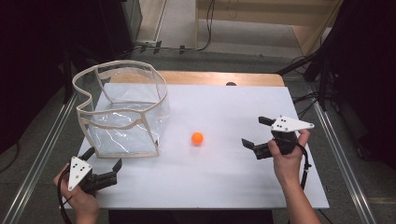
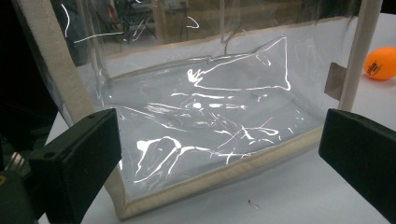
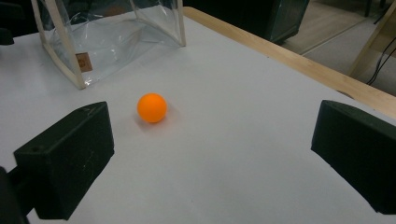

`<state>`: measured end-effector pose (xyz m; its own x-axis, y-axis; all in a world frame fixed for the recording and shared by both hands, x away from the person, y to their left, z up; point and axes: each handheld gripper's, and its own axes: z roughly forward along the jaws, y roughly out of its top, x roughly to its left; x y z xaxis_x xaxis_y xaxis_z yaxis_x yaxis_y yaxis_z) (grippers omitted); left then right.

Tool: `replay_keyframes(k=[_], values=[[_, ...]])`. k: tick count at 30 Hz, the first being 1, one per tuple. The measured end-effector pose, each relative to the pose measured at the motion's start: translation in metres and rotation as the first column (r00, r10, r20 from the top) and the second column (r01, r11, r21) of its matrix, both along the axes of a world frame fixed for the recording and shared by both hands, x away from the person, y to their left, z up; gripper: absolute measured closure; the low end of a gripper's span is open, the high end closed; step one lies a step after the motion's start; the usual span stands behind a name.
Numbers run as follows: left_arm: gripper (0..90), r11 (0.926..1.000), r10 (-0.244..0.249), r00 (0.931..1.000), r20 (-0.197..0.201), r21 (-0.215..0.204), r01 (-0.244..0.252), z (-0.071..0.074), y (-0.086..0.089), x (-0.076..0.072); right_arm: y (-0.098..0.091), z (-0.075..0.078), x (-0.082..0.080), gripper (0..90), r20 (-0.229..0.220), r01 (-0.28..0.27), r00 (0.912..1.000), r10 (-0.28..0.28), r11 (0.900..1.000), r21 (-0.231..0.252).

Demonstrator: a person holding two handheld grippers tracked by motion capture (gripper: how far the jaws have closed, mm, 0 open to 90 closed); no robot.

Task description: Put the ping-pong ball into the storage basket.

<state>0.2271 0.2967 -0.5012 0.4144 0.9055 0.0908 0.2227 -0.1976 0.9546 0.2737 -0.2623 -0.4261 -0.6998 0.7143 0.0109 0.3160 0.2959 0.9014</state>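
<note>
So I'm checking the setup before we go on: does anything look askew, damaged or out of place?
The clear bag stands open, but its cream rim sags and buckles at the left instead of holding a square shape. Its plastic is creased. The orange ball lies loose on the white table, outside the bag. Nothing looks spilled or broken.

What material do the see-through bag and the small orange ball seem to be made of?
Bag: likely soft clear vinyl, glossy, since it creases and throws bright glare; its edges look like beige woven fabric binding. Ball: probably light matte plastic, like a table tennis ball; smooth, evenly orange, with a small printed mark in the left gripper view.
</note>
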Motion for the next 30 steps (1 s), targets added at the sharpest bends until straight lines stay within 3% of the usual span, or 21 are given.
replay_keyframes(k=[30], values=[[0.0,1.0000,-0.001,1.0000,0.000,0.002,0.001,0.000,0.000,0.000,0.031,0.001,0.022,0.0,-0.043,-0.062,0.9973,0.060,0.9967,-0.052]])
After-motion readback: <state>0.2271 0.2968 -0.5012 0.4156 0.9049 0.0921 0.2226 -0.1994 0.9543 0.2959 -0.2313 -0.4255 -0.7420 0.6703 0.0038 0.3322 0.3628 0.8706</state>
